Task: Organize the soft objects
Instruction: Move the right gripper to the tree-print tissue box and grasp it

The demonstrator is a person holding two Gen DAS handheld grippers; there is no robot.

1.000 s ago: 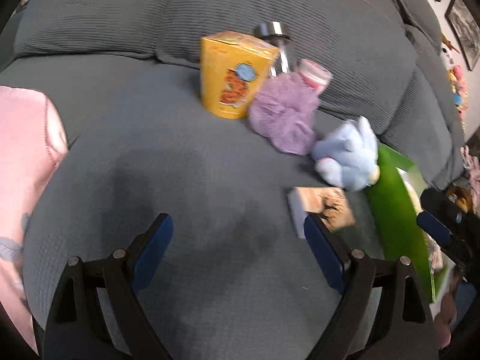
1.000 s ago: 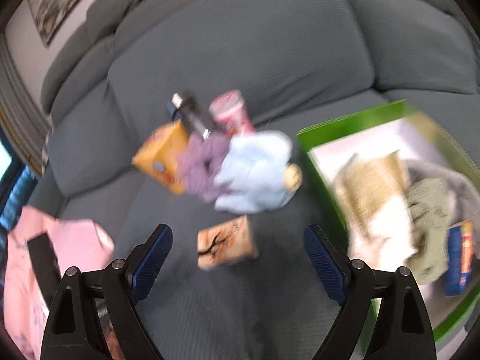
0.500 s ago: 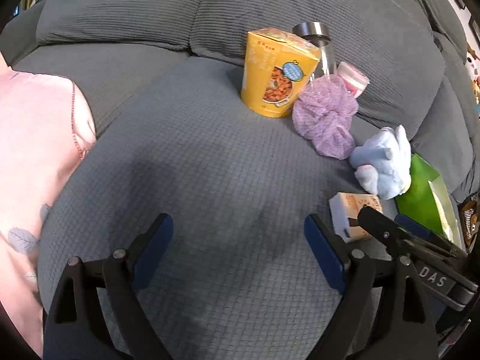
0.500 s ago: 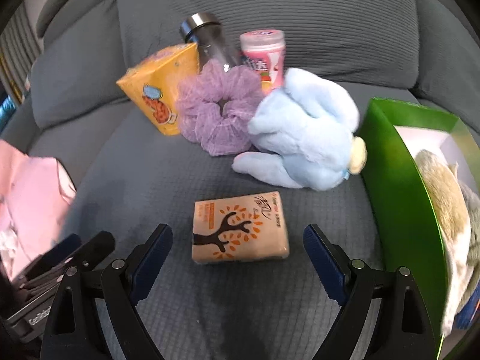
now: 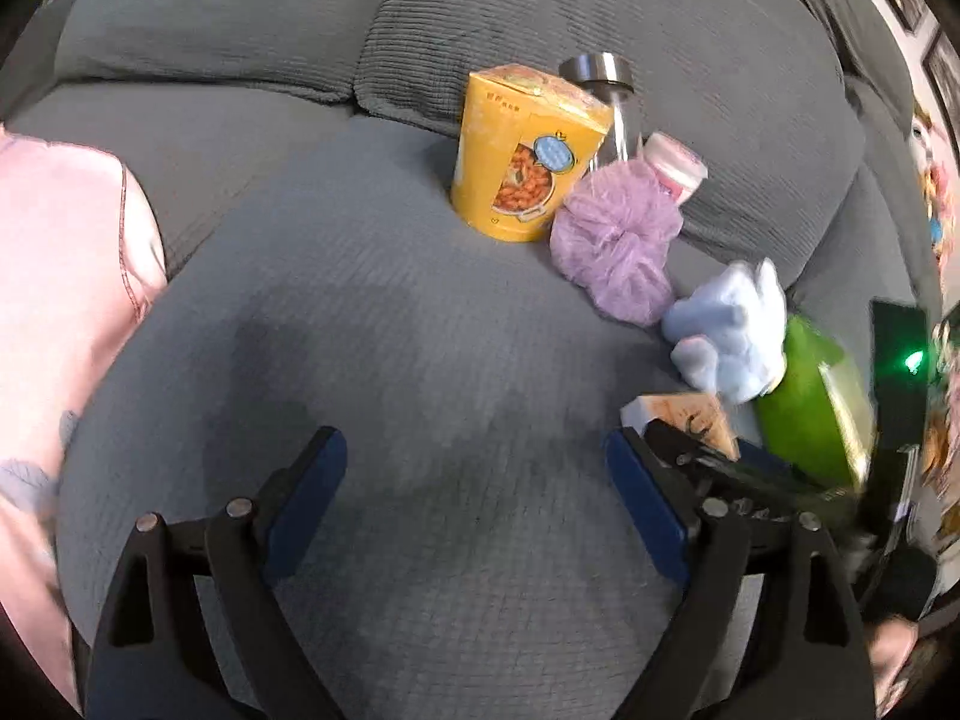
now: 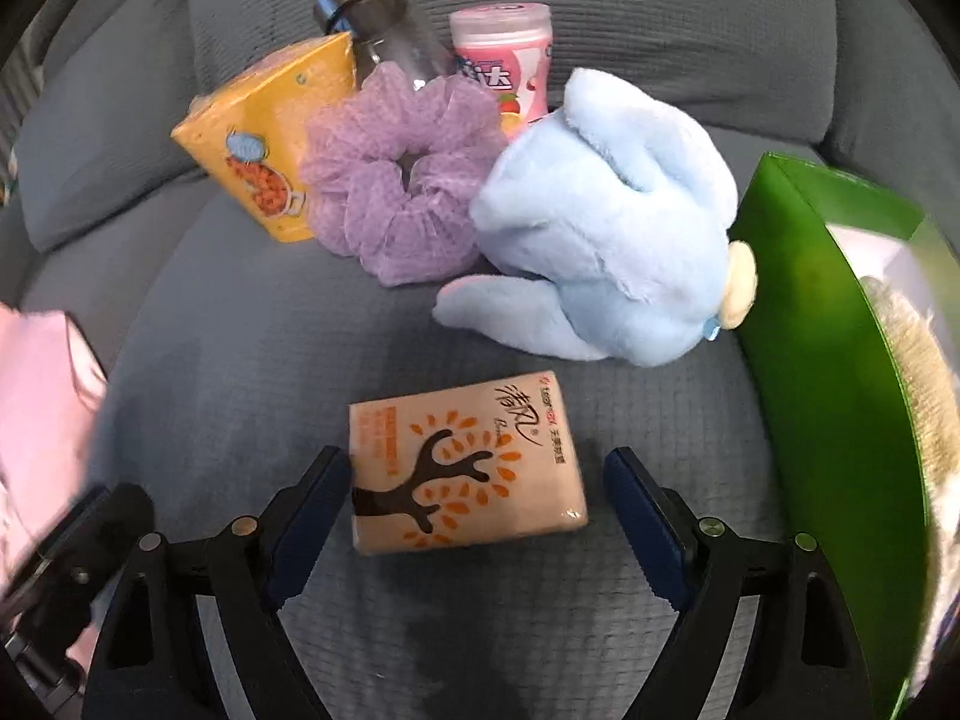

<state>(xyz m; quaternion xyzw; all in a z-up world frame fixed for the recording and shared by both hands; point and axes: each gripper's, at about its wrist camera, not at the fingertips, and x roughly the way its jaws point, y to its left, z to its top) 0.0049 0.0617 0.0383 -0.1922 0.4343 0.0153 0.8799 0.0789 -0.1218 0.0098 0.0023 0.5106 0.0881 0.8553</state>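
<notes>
A peach tissue pack [image 6: 462, 474] with a tree print lies flat on the grey sofa seat [image 6: 240, 360]. My right gripper [image 6: 474, 462] straddles it and its jaws are closing. The left pad is near the pack's edge and the right pad stands clear of it. Behind the pack lie a light blue plush toy [image 6: 606, 240] and a purple scrunchie [image 6: 402, 180]. A green box [image 6: 828, 372] holding cloths stands to the right. My left gripper [image 5: 473, 444] hangs open over bare seat fabric. In the left wrist view the plush [image 5: 729, 330] and the pack [image 5: 684, 414] lie to its right.
A yellow snack carton [image 6: 270, 150], a steel-capped glass bottle [image 6: 384, 24] and a pink canister [image 6: 510, 60] stand against the back cushion. A pink garment [image 5: 60, 300] lies at the seat's left. Framed pictures hang on the wall at the upper right.
My right gripper has dropped down and forward, so the tissue pack now lies between its jaws. The left gripper has stayed open and barely moved.
</notes>
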